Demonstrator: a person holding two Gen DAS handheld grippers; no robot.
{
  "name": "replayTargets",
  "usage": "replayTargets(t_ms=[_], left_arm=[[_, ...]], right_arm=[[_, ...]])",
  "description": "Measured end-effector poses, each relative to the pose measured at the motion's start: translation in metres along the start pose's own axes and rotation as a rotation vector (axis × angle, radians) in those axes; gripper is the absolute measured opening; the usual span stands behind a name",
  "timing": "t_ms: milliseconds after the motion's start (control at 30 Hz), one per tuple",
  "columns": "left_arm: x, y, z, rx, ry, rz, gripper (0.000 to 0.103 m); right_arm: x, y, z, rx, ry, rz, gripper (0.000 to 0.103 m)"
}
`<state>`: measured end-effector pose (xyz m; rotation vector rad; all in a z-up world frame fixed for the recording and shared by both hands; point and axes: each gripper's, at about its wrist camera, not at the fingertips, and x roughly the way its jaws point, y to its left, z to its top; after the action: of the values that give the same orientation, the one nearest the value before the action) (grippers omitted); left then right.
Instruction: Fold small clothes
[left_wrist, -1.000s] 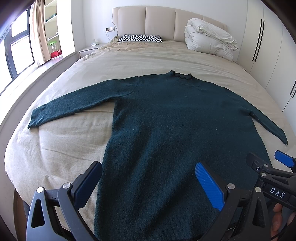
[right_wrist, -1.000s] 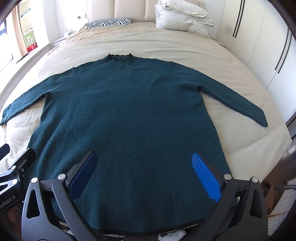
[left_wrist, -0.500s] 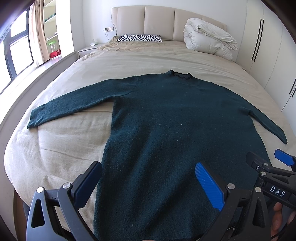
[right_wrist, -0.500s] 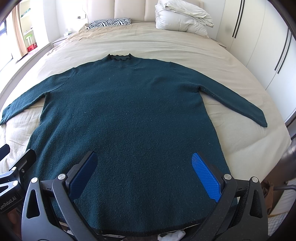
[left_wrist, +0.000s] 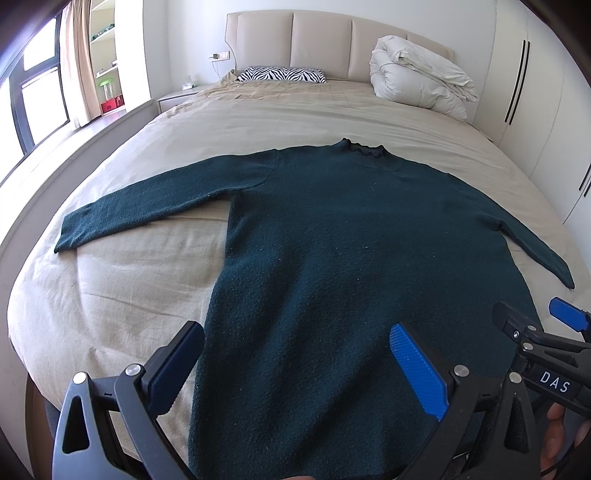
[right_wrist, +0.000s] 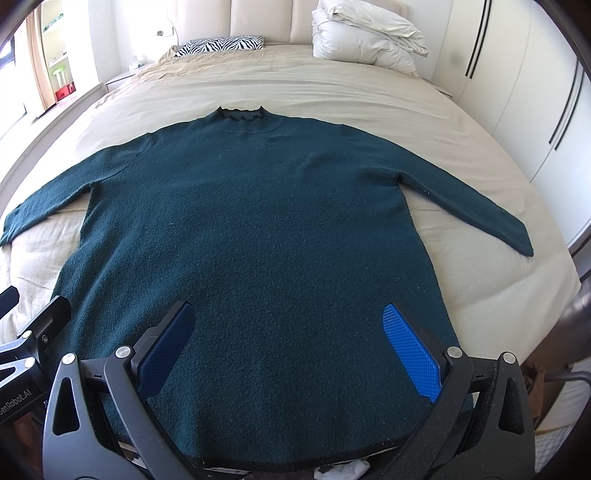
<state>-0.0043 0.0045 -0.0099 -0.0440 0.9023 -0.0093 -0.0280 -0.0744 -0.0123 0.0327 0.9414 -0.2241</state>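
A dark green long-sleeved sweater (left_wrist: 351, 236) lies flat on the bed, collar far, both sleeves spread out; it also shows in the right wrist view (right_wrist: 255, 221). My left gripper (left_wrist: 295, 350) is open and empty above the sweater's lower left part near the hem. My right gripper (right_wrist: 288, 332) is open and empty above the hem's middle. The right gripper's tip shows in the left wrist view (left_wrist: 535, 332), and the left gripper's tip in the right wrist view (right_wrist: 33, 332).
The beige bed sheet (left_wrist: 110, 288) spreads all around the sweater. A zebra pillow (left_wrist: 280, 74) and a rolled white duvet (left_wrist: 421, 81) lie at the headboard. White wardrobes (right_wrist: 535, 92) stand on the right, a window (left_wrist: 33, 92) on the left.
The left wrist view has shifted very slightly; the sweater and both grippers stay as they were.
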Motion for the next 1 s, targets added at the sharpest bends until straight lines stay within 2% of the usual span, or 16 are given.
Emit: replayTargets(t_ms=[533,767,833,933,1000], left_arm=[[-0.004,0.003,-0.001,-0.001,-0.007,0.008,0.103],[-0.017,0.014,-0.004,-0.037,-0.088,-0.035,0.103],[-0.015,0.02,-0.004,-0.035,-0.085,-0.045,0.103],[-0.015,0.047,0.003,-0.12,-0.1,-0.11,0.103],[-0.022,0.071,0.011,-0.188,-0.154,-0.099,0.103]], right_arm=[[0.002,0.006,0.0,-0.009,0.003,-0.003,0.103],[0.004,0.008,0.0,-0.012,0.002,-0.003,0.103],[0.003,0.01,0.0,-0.012,-0.005,0.004,0.103],[-0.005,0.009,0.005,-0.001,-0.055,0.057,0.103],[-0.016,0.006,0.01,0.009,-0.124,0.104,0.103]])
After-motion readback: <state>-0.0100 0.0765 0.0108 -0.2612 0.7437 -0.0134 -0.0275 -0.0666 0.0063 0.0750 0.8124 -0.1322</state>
